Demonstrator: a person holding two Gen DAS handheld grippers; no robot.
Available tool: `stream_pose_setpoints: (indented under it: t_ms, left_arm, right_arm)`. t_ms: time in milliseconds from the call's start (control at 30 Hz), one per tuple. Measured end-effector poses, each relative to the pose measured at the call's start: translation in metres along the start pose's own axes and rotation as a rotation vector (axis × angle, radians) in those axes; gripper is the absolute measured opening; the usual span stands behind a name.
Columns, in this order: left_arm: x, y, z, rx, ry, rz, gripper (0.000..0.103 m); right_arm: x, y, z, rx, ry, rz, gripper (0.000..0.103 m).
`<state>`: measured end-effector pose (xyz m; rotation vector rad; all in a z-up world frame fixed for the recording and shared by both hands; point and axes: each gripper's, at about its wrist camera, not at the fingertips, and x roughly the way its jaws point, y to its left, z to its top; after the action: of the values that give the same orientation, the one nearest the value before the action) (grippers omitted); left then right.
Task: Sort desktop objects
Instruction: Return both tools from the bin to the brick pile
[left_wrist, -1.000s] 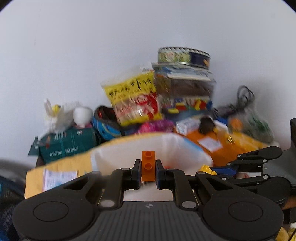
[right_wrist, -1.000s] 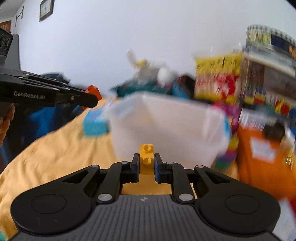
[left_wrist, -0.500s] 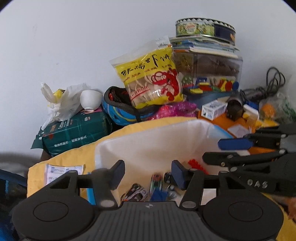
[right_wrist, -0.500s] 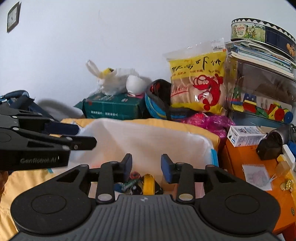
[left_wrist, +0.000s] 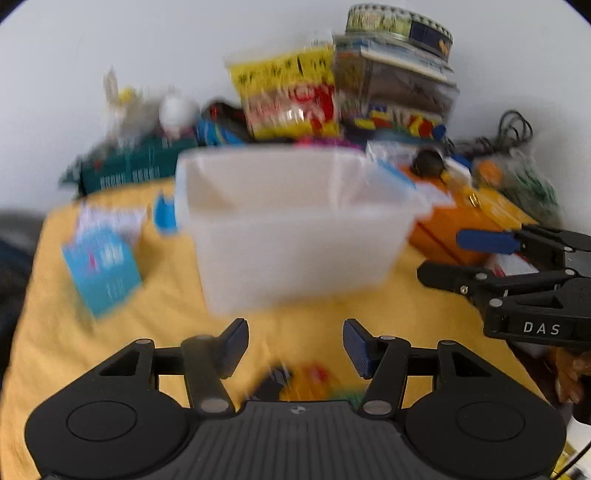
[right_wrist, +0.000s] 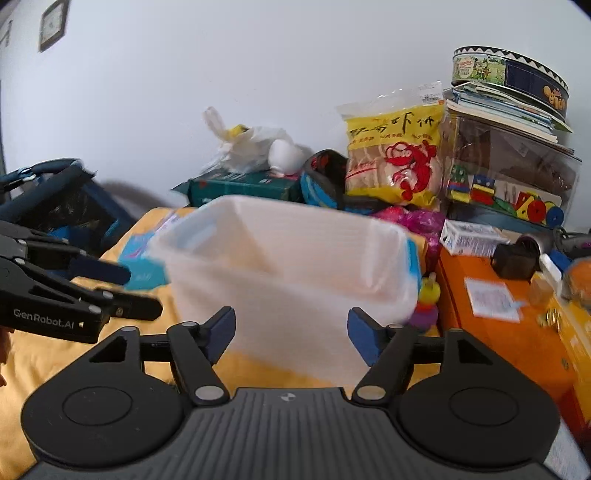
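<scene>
A white translucent bin (left_wrist: 295, 221) stands on the yellow cloth (left_wrist: 74, 350), just ahead of both grippers. My left gripper (left_wrist: 295, 347) is open and holds nothing. Small blurred toys (left_wrist: 306, 380), black, yellow, red and green, lie on the cloth right under it. In the right wrist view the bin (right_wrist: 288, 266) fills the middle. My right gripper (right_wrist: 291, 332) has its jaws opening with nothing between them. Each gripper appears in the other's view: the right gripper (left_wrist: 441, 256) at the right, the left gripper (right_wrist: 142, 290) at the left.
A blue leaflet (left_wrist: 103, 269) lies left of the bin. An orange box (right_wrist: 498, 306) sits to its right, with a small stacking toy (right_wrist: 428, 295) between. Against the wall are a green box (right_wrist: 243, 184), a yellow snack bag (right_wrist: 395, 155) and a clear toy case (right_wrist: 509, 177).
A second ago the left gripper held an orange brick and the right a yellow one. Both opened over the bin, and the bricks are gone from the jaws. Both grippers have since drawn back and sunk.
</scene>
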<state>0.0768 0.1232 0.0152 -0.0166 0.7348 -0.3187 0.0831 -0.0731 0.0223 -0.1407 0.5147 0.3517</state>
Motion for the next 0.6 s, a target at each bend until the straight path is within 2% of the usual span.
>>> stream_pose_setpoints:
  t_ms: [133, 267, 400, 533, 600]
  left_arm:
    - [-0.005, -0.011, -0.038, 0.056, 0.009, 0.048, 0.061]
    - [-0.008, -0.02, -0.055, 0.106, 0.028, 0.039, 0.061]
    - [-0.006, -0.023, -0.063, 0.068, 0.064, 0.014, 0.062]
    - [-0.004, -0.023, -0.073, 0.046, 0.092, 0.035, 0.062]
    - [-0.005, -0.024, -0.077, 0.054, 0.088, 0.047, 0.062]
  right_arm:
    - [-0.019, 0.016, -0.033, -0.05, -0.002, 0.017, 0.073]
    - [-0.02, 0.029, -0.066, -0.077, 0.095, 0.035, 0.074]
    - [-0.024, 0.037, -0.091, -0.074, 0.144, 0.041, 0.074]
    - [-0.027, 0.041, -0.112, -0.04, 0.22, 0.046, 0.075]
    - [-0.028, 0.041, -0.114, -0.036, 0.224, 0.044, 0.076]
